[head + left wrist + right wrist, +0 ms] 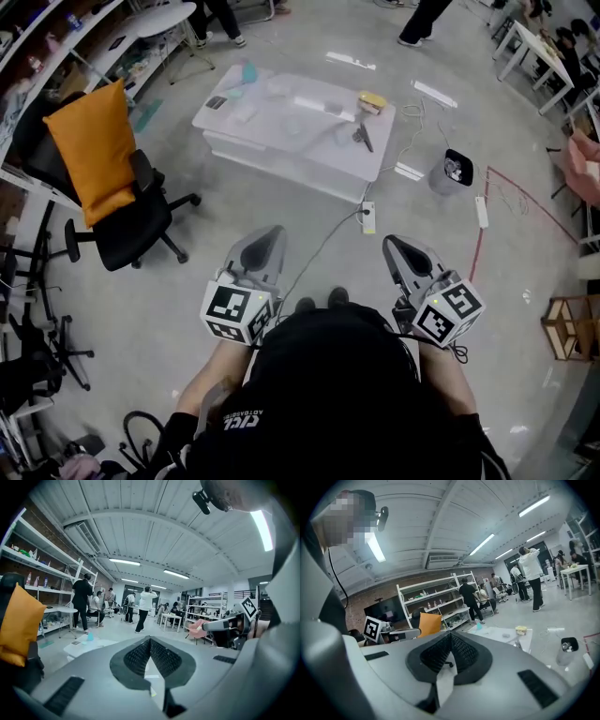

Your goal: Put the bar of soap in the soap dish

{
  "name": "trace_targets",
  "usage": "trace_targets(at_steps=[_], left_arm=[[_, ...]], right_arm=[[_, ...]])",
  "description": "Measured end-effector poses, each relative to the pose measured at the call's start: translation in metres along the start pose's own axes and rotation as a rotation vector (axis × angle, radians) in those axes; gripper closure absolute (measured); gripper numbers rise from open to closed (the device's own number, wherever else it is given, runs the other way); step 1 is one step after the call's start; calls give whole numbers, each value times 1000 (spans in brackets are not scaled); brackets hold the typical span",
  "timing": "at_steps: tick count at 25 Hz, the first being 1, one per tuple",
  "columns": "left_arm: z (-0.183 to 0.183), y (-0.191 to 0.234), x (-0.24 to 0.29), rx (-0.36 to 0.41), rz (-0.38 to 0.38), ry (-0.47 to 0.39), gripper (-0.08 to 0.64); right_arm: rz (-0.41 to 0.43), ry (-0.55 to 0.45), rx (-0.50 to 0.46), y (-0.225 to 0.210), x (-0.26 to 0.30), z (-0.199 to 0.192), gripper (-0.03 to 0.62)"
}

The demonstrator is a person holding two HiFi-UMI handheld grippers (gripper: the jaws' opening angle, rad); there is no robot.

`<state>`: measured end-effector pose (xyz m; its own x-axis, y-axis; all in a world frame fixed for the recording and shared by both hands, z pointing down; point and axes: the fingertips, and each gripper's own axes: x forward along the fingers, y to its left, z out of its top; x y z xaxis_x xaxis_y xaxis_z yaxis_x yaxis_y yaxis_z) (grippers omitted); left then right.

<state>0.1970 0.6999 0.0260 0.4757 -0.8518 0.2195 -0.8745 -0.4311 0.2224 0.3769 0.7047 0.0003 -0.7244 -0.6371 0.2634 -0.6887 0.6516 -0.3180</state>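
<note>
The person stands back from the low white tabletop [319, 155] with both pairs of tongs held close in front of the body, side by side and apart from each other, tipped a little downward; the left tongs [272, 234] have their ribbed tips pressed together with nothing between them, plain enough in the left gripper view [150, 641]; the right tongs [392, 246] are likewise closed tip to tip and empty [450, 634]; the bar of soap [372, 101], a yellowish block, lies well ahead of both tongs on the far right part of the tabletop, roughly straight out from the right pair, and it shows small beyond those tips in the right gripper view [521, 630]; a dark tool [363, 138] lies just on the near side of it; a teal thing [248, 72] sits at the far left corner, out ahead of the left tongs; some pale, see-through items in the middle I cannot make out; on the floor between the tongs and the tabletop lies a power strip [368, 217]; a small bin [457, 169] stands ahead and to the right of the right tongs; off to the left of the left tongs an orange cushion [94, 150] leans on a black office chair [141, 230].
</note>
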Motion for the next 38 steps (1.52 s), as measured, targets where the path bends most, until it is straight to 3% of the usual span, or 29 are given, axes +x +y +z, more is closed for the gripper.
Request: trace_targets(at_steps=[16,25,32,38], left_arm=[[15,-8,26,15,180,43,551],[36,5,82,108,147,21,551],[50,72,127,80,111,11,551],[78,161,152,123,100,15,551]], right_arm=[[115,18,87,-62,0,-9,577],[84,45,100,-96,25,-8,577],[30,34,116,-120,97,17,577],[7,30,136,-117,204,47,577]])
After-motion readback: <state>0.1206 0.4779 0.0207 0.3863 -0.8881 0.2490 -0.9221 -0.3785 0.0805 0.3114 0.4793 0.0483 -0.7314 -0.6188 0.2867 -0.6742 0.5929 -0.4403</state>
